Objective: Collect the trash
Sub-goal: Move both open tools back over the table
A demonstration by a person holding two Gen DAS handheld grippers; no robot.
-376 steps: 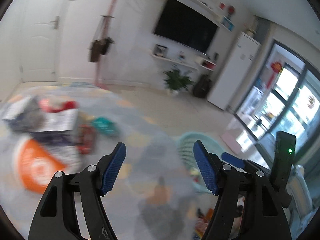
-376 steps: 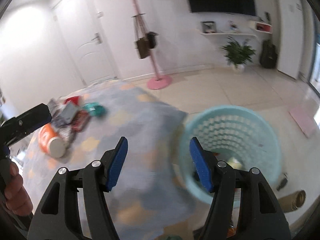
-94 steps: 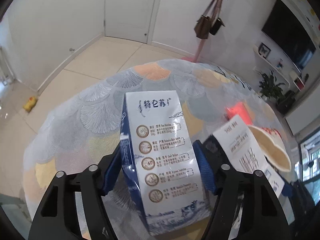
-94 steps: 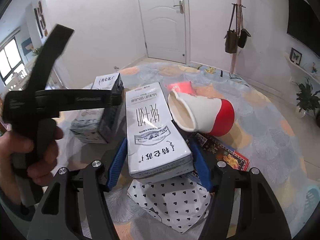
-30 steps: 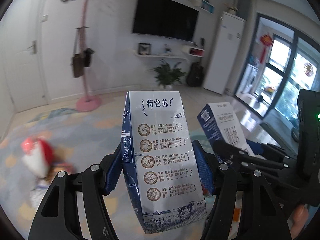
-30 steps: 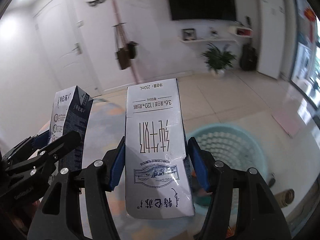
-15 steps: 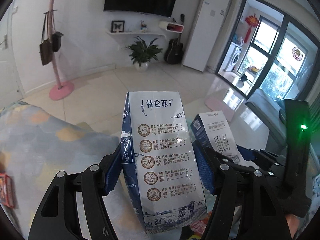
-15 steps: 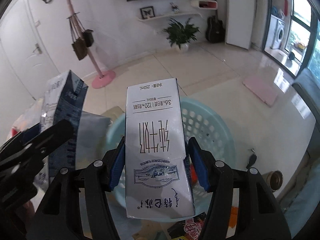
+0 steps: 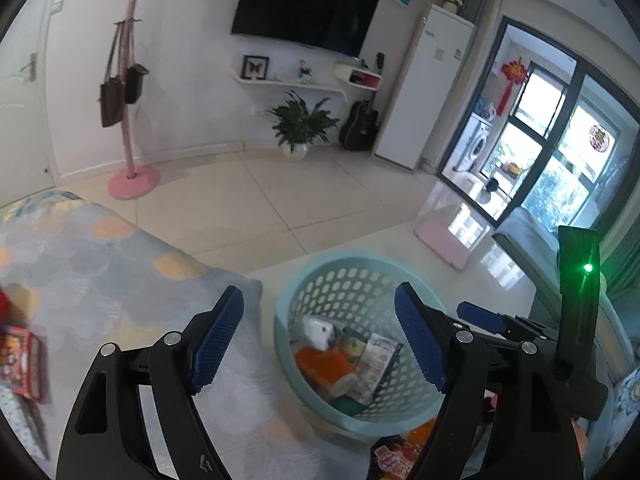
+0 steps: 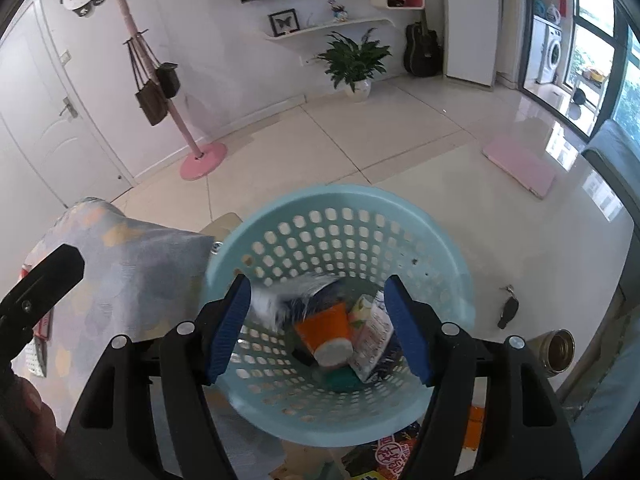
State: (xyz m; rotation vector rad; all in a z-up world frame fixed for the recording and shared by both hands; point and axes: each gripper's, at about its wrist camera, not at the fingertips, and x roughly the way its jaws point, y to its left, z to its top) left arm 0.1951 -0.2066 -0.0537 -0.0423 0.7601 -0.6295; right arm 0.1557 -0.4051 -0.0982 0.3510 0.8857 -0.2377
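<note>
Both the left gripper [image 9: 320, 338] and the right gripper [image 10: 318, 326] have just opened and hold nothing, and the two cartons [image 10: 288, 304] lie in the basket [image 10: 448, 248] at 12 o'clock from them.

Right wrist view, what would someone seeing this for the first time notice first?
The light blue perforated basket fills the middle of the view, on the tiled floor at the edge of the patterned rug. Inside lie an orange cup and milk cartons. The right gripper hangs open and empty right above it, its jaws having just been opening.
</note>
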